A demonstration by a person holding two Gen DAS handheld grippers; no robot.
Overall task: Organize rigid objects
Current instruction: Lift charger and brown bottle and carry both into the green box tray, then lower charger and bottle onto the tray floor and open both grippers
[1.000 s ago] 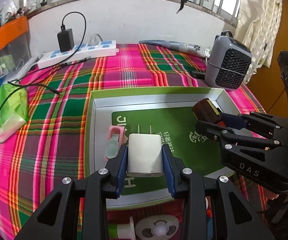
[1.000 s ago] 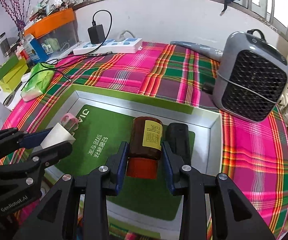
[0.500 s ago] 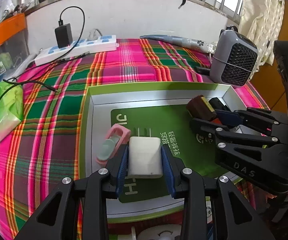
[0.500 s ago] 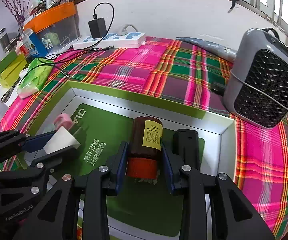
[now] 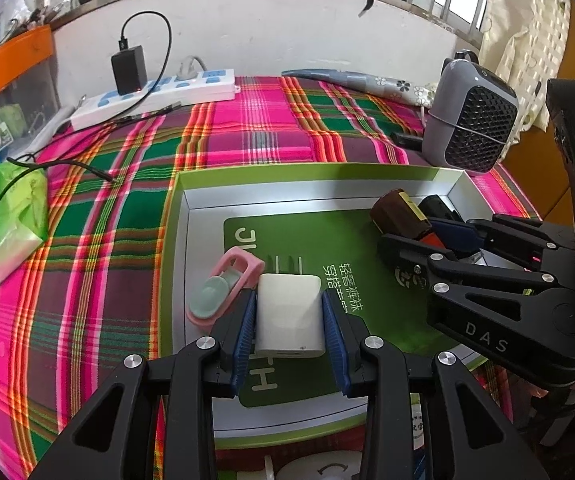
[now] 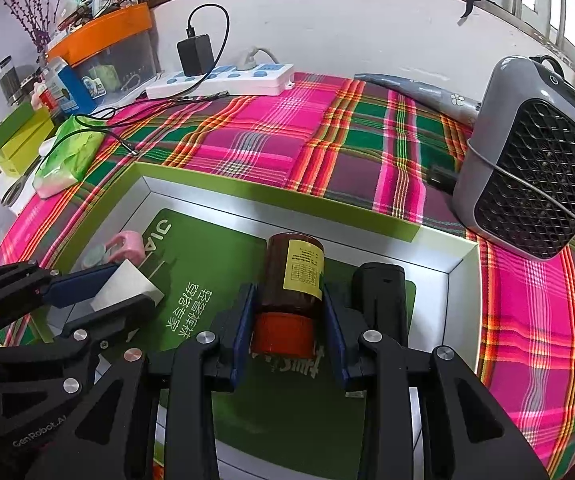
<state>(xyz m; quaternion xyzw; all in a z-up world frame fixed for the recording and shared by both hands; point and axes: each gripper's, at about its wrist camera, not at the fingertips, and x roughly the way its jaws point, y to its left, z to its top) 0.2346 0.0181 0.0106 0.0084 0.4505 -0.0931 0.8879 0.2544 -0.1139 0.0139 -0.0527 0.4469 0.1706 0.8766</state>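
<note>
A shallow green-rimmed box (image 5: 319,170) (image 6: 271,196) with a green printed floor lies on the plaid cloth. My left gripper (image 5: 289,320) is shut on a white plug adapter (image 5: 289,320) (image 6: 125,290), low over the box's left part, beside a pink and mint clip (image 5: 223,286) (image 6: 121,246) lying there. My right gripper (image 6: 289,312) is shut on a brown bottle with a red cap and yellow label (image 6: 293,276) (image 5: 397,212), held over the box's right part. A black cylinder (image 6: 381,300) lies just right of the bottle.
A grey fan heater (image 6: 535,160) (image 5: 473,120) stands at the right behind the box. A white power strip (image 5: 155,98) with a black charger lies at the back wall. A green tissue pack (image 5: 9,220), cables and an orange-lidded bin (image 6: 103,52) crowd the left.
Both grippers have shifted slightly nearer over the box with their loads still held; the adapter now sits close beside the pink clip. The grips are unchanged.
</note>
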